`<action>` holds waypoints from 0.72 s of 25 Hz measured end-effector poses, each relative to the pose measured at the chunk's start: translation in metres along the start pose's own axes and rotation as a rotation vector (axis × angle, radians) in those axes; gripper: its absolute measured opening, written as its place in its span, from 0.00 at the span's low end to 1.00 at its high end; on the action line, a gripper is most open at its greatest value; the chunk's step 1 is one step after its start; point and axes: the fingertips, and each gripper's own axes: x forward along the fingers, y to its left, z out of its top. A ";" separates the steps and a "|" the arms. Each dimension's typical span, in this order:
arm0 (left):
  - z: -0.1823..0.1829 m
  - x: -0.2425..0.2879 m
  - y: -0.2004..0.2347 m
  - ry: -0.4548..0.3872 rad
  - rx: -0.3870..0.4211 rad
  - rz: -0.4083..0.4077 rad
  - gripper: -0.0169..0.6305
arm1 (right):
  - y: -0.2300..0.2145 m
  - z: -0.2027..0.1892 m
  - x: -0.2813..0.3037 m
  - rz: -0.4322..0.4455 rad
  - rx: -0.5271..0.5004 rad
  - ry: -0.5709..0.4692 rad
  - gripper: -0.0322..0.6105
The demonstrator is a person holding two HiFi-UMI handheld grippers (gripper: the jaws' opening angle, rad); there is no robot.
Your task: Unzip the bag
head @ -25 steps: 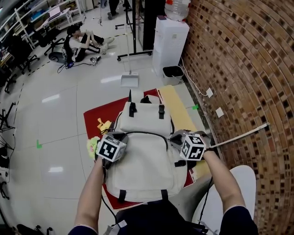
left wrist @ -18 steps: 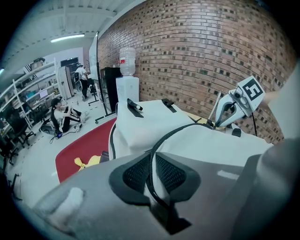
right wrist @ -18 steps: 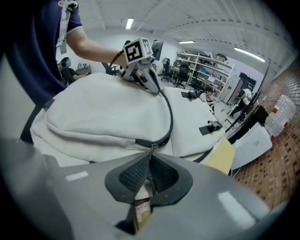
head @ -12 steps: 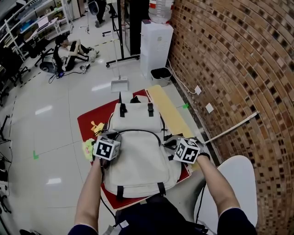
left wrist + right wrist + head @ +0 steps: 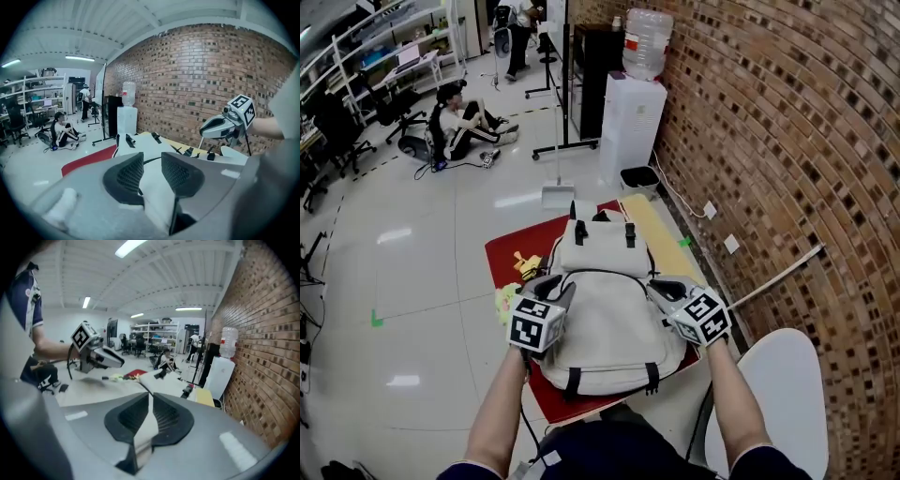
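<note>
A cream backpack (image 5: 605, 323) lies flat on a red mat (image 5: 502, 246), with a dark zipper line (image 5: 600, 273) arching across its upper part. My left gripper (image 5: 555, 284) hovers at the bag's left edge. Its jaws are opening and show a clear gap, through which only the bag's fabric (image 5: 140, 143) appears beyond. My right gripper (image 5: 662, 285) hovers at the bag's right edge. Its jaws are opening too, with a narrow gap and nothing pinched between them. Each gripper view shows the other gripper across the bag: the right gripper (image 5: 205, 131) and the left gripper (image 5: 119, 363).
A brick wall runs along the right, with a water dispenser (image 5: 630, 112) and a black bin (image 5: 639, 176) in front of it. A yellow board (image 5: 661, 234) lies beside the mat. A white round seat (image 5: 778, 384) is near my right arm. A person (image 5: 459, 117) sits on the far floor.
Both grippers' jaws have spread wider. The grippers sit slightly back from the zipper ends, and the head view has shifted so the bag looks farther away.
</note>
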 end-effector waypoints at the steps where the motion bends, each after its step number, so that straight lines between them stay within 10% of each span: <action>1: 0.003 -0.010 -0.009 -0.024 -0.001 -0.006 0.19 | 0.008 0.011 -0.006 -0.016 0.044 -0.054 0.07; 7: 0.010 -0.046 -0.050 -0.109 0.001 -0.032 0.03 | 0.057 0.042 -0.025 -0.036 0.216 -0.223 0.06; 18: 0.031 -0.072 -0.085 -0.179 0.017 -0.074 0.03 | 0.107 0.087 -0.038 -0.034 0.263 -0.371 0.06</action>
